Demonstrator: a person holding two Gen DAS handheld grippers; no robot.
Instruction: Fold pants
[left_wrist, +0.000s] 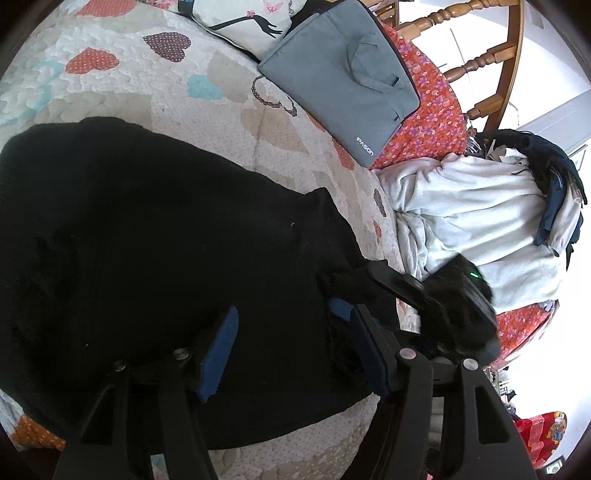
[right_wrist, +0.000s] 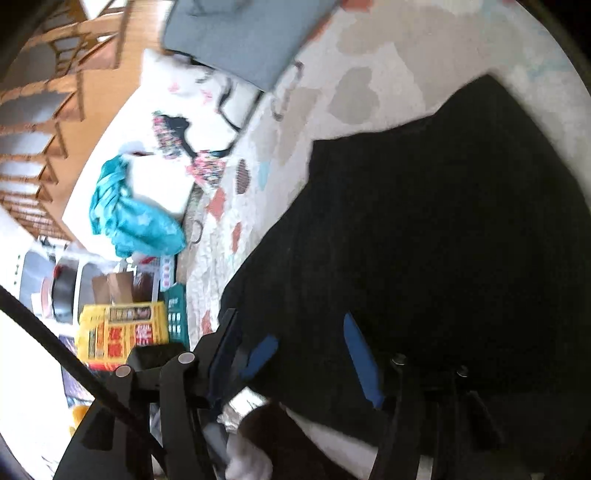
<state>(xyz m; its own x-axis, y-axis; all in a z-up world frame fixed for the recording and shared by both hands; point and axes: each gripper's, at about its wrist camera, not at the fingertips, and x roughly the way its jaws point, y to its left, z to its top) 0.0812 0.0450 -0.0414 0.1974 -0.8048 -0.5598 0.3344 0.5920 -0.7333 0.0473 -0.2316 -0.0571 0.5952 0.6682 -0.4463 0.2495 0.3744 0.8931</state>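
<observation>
We are working on a bed, and the black pants (left_wrist: 147, 236) lie spread over its heart-patterned quilt (left_wrist: 155, 74), with a grey laptop bag (left_wrist: 340, 85) and a heap of pale laundry (left_wrist: 472, 218) well beyond them. The left gripper (left_wrist: 280, 332) hangs low over the cloth near its edge, its blue fingers (left_wrist: 218, 354) spread apart; the black fabric lies under and between them, but we see no pinch. In the right wrist view the right gripper (right_wrist: 310, 350) also has its fingers (right_wrist: 360, 358) spread, over the near edge of the pants, gripping nothing that we can make out.

We judge that we are between grasps, about to take hold for a fold. To do it well, we should bring each pair of fingers down onto the hem edge, catch both layers of cloth, and close fully before lifting. Lifting both sides together and level should keep the fold square and the fabric from dragging the quilt.
</observation>
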